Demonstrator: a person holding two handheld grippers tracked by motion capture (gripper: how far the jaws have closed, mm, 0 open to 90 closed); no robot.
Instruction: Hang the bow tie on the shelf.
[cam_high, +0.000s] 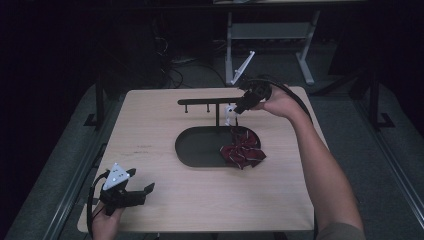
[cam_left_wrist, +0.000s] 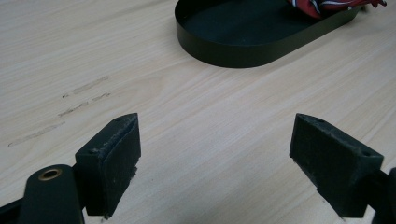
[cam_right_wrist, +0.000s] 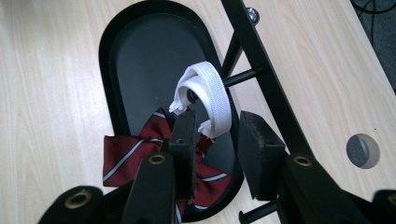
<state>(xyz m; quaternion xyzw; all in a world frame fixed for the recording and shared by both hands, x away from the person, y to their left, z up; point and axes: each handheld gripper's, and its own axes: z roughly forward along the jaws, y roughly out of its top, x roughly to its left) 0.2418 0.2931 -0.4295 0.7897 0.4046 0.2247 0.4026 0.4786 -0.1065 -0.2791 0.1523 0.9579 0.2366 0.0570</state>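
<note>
Right jaws: my right gripper (cam_right_wrist: 212, 140) stands partly parted, the white elastic strap (cam_right_wrist: 208, 95) between the pads but not pinched, so it is let go.
Strap: looped over a peg (cam_right_wrist: 243, 77) of the black hanger stand, which is why it stays up with no grip on it.
Bow tie: the dark red striped bow tie (cam_right_wrist: 135, 156) hangs from that strap and rests in the near right end of the black oval tray (cam_right_wrist: 140, 46), partly over its rim.
Stand: its crossbar (cam_high: 207, 101) runs along the far edge of the table (cam_high: 165, 200), with the post rising from the far side of the tray.
Left jaws: my left gripper (cam_left_wrist: 217, 161) is wide apart with nothing between, parked low at the table's near left corner, out of the way.
Judgement: hanging looks done; I would back the right jaws off without snagging the loop.
</note>
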